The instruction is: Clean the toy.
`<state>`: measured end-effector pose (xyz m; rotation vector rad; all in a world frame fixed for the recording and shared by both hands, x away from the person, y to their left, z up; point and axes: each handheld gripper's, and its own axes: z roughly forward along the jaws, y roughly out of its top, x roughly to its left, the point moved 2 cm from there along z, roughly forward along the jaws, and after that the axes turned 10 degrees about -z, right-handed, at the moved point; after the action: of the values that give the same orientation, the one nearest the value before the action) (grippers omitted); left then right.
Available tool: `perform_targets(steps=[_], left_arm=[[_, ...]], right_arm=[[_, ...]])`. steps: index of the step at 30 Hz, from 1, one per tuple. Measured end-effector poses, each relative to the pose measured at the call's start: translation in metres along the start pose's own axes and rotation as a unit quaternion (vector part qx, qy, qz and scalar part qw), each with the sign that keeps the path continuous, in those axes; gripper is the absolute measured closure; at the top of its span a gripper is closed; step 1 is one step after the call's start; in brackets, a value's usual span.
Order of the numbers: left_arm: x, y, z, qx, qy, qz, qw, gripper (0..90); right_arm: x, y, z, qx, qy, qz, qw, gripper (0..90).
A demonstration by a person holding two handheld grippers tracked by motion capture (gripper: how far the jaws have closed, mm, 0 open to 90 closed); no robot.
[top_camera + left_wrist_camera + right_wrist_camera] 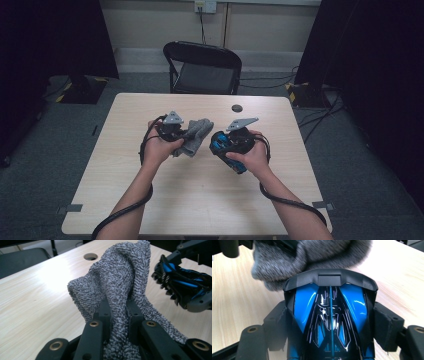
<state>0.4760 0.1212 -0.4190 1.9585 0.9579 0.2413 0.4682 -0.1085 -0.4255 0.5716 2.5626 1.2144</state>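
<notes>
— What stands behind the tabletop (200,200)?
— A black folding chair (204,67) on grey carpet (60,130), before a pale wall (150,22) with a socket (205,6).
— And the sides?
— Dark curtains (50,35); cables (320,112) trail along the right. The tabletop is light wood with a round hole (237,108).

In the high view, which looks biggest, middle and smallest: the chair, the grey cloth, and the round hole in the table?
1. Chair, biggest, though it stands farther from the camera.
2. Grey cloth.
3. Round hole, smallest.
</notes>
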Motion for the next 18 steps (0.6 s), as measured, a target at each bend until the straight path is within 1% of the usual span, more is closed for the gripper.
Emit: perform_targets(steps=[2, 3, 6, 8, 12, 18], left_arm=[[-0.004, 0.0, 0.004, 0.002, -0.007, 0.01, 0.9999, 78.5], [-0.006, 0.0, 0.005, 0.004, -0.014, 0.012, 0.9998, 78.5], [-0.011, -0.002, 0.008, 0.018, -0.013, 0.025, 0.9994, 78.5], [-0.012, -0.002, 0.009, 0.019, -0.014, 0.027, 0.9993, 78.5], [-0.016, -0.005, 0.01, 0.022, -0.021, 0.033, 0.999, 78.5], [-0.018, -0.008, 0.007, 0.024, -0.032, 0.034, 0.9986, 78.5]], right_arm=[[0.001, 0.0, 0.001, 0.002, 0.001, 0.0, 1.0, 25.8], [0.001, 0.0, 0.002, 0.003, 0.0, -0.001, 1.0, 25.8], [0.001, 0.0, 0.003, 0.002, 0.001, 0.001, 1.0, 25.8], [-0.001, 0.0, 0.002, 0.001, 0.002, 0.003, 1.0, 25.8], [-0.003, 0.001, 0.001, 0.001, -0.004, 0.004, 1.0, 25.8], [-0.006, 0.002, 0.0, 0.001, -0.006, 0.007, 1.0, 25.8]])
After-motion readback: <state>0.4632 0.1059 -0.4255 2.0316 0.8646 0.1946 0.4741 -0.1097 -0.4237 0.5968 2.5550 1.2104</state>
